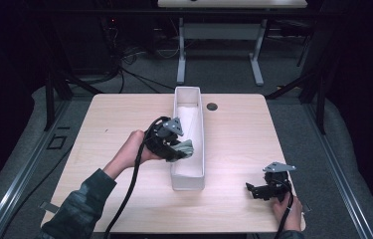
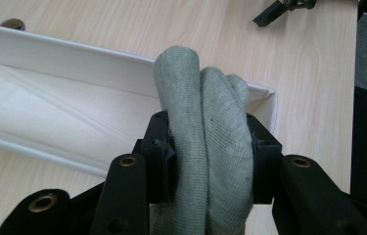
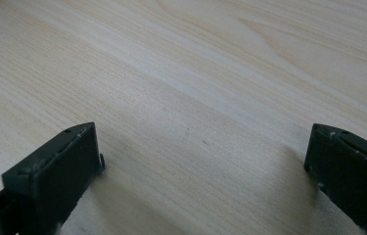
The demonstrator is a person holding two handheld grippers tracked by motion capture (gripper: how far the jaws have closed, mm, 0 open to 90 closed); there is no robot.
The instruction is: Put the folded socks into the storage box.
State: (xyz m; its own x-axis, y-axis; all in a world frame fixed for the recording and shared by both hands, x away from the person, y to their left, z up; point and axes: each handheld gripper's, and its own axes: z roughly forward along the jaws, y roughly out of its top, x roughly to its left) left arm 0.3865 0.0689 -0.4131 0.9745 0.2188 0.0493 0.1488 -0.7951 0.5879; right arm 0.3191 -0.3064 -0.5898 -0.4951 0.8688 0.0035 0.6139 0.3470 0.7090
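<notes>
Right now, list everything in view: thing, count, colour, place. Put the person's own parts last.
rolled cloth: one, grey-green, clamped in the left gripper, over the near end of the bin
bin: one, white, long and narrow, middle of the table, running front to back
table: one, light wood, under everything
grommet: one, dark, round, in the tabletop right of the bin's far end
second table: one, white legs, on the floor beyond
left gripper: one, black, at the bin's left wall, shut on the cloth
right gripper: one, black, near right of the table, jaws open and empty
</notes>
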